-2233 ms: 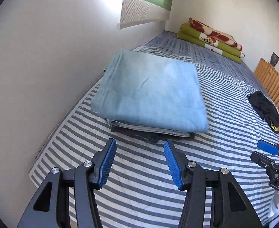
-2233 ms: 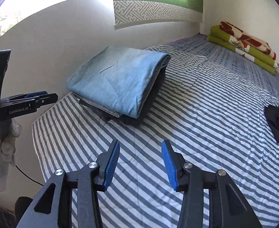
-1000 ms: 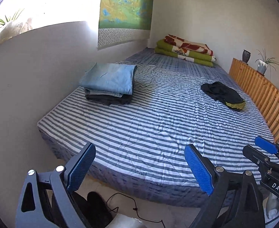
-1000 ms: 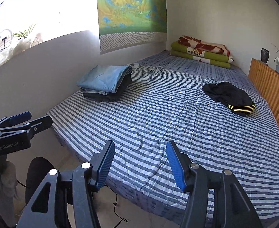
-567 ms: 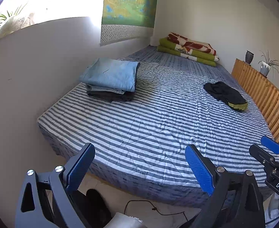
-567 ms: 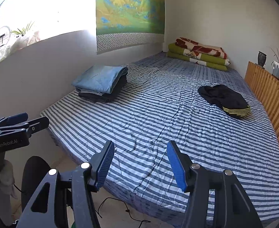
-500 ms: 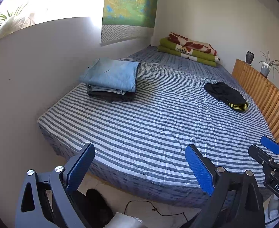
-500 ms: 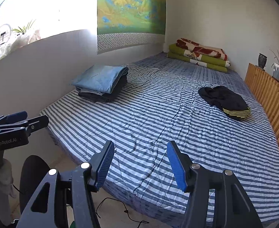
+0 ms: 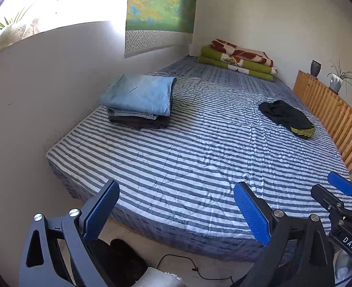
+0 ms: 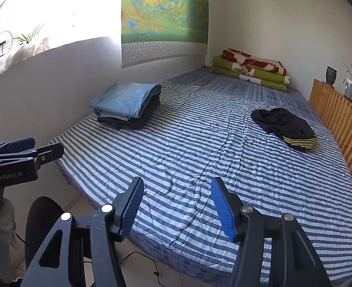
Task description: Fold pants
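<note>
Since two seconds ago both grippers have drawn back from the stack of folded pants (image 9: 137, 100) to the foot of the striped bed (image 9: 188, 167), with floor now at the bottom of each frame. The left gripper (image 9: 176, 210) gapes wide and empty; the right gripper (image 10: 177, 209) stands half-spread, empty. Crumpled black pants (image 10: 283, 125) lie at the frame's right beside the wooden slat rail (image 10: 338, 119).

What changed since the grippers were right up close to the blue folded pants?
Both pulled back from the folded stack to beyond the bed's near edge, so the floor now shows. The left hand-held gripper opened wider; the right hand-held gripper stayed open and empty. The stack and the crumpled black pants didn't move.
</note>
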The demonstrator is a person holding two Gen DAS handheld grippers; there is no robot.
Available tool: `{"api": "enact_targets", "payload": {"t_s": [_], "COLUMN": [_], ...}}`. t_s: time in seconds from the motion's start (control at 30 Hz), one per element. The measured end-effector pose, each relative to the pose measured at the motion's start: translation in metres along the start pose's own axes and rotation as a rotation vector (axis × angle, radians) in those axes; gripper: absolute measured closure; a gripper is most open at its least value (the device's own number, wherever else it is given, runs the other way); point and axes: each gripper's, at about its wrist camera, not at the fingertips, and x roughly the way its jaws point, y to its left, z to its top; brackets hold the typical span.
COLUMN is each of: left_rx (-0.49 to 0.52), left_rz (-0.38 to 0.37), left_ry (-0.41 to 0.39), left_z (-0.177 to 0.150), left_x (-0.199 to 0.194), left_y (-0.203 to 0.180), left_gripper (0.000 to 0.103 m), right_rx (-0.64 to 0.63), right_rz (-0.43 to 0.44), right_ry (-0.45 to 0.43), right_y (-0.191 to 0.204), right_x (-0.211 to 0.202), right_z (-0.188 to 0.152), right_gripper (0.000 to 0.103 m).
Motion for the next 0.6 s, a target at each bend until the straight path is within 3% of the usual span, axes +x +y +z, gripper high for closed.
{"api": "enact_targets", "payload": {"t_s": [0.6], "left_rx": [-0.003], "left_rz": [0.014], "left_ry": [0.041], "left_z": [-0.008], "left_x": [0.021], "left_y": [-0.002], "left_gripper": [0.005], "right_rx": [0.015], "right_rz": [0.014], "right_ry": [0.029], "right_y": [0.001], "right_x": [0.011], "right_z": [-0.01], "right_gripper": [0.048]}}
